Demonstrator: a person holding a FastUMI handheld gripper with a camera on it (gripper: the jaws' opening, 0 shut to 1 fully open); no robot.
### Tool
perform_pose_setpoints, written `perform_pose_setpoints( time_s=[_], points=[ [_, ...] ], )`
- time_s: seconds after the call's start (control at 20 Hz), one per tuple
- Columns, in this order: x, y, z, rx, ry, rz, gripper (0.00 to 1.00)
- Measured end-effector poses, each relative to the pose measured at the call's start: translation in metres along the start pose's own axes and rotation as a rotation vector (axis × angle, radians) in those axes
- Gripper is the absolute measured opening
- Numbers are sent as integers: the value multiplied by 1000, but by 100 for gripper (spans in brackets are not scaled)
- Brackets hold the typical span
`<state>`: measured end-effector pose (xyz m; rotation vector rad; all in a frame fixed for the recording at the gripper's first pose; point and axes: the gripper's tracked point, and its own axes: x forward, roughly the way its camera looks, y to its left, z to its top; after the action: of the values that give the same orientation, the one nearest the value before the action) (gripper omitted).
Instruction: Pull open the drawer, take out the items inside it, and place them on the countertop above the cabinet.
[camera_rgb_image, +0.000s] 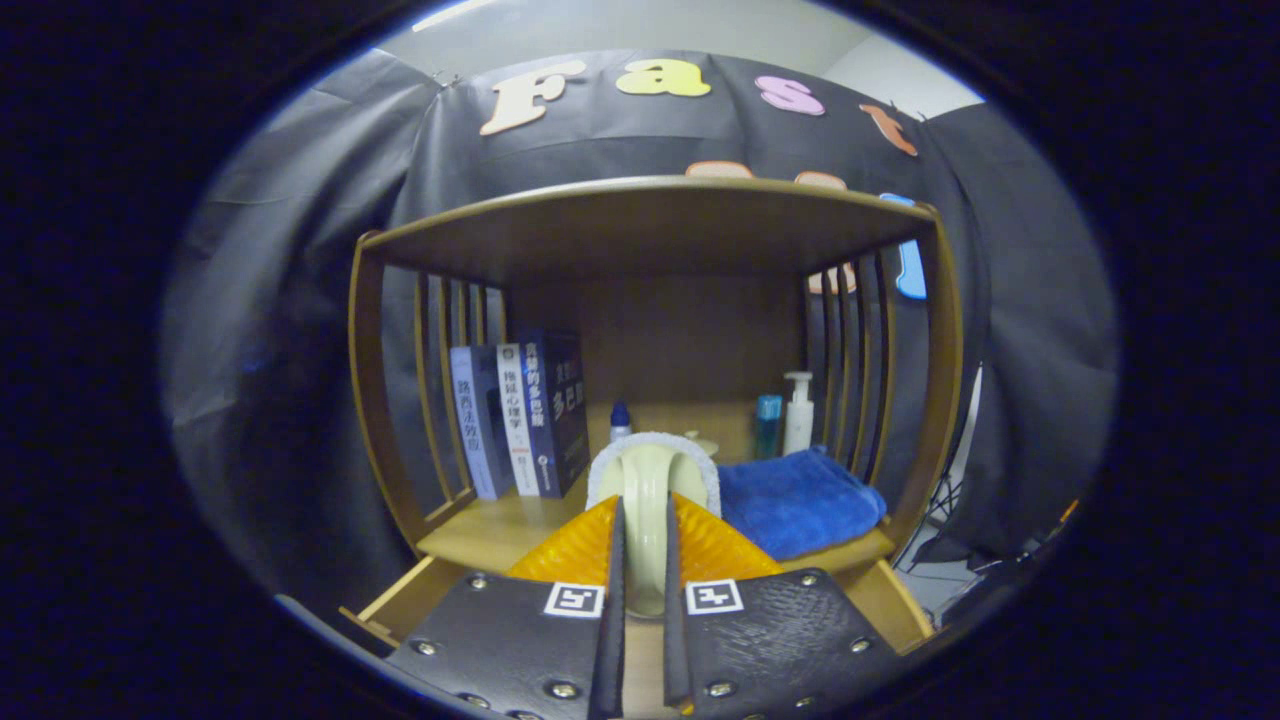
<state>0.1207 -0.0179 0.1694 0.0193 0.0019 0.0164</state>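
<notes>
My gripper (645, 530) is shut on a cream-handled brush (648, 478) with a fuzzy grey-white pad. Both fingers press on its arched handle, and the pad faces away from me. The brush hangs at the front edge of the wooden countertop (490, 530), just above it. Below the fingers the open drawer (400, 600) sticks out toward me; I see its wooden side walls left and right. My fingers hide the inside of the drawer.
On the countertop stand three books (515, 420) at the left and a folded blue towel (795, 500) at the right. Behind them are a white pump bottle (798, 410), a blue bottle (768, 425) and a small blue-capped bottle (620, 420). A slatted frame with a top shelf (650, 215) encloses the counter.
</notes>
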Motion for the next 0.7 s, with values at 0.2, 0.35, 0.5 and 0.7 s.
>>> perform_pose_setpoints(
  time_s=[0.2,0.35,0.5,0.7],
  points=[
    [29,-2,17,-98,48,-22,16],
    [54,-3,1,-103,157,-41,16],
    [77,-3,-31,-59,261,-54,16],
    [103,3,-78,27,362,-63,16]
  ],
)
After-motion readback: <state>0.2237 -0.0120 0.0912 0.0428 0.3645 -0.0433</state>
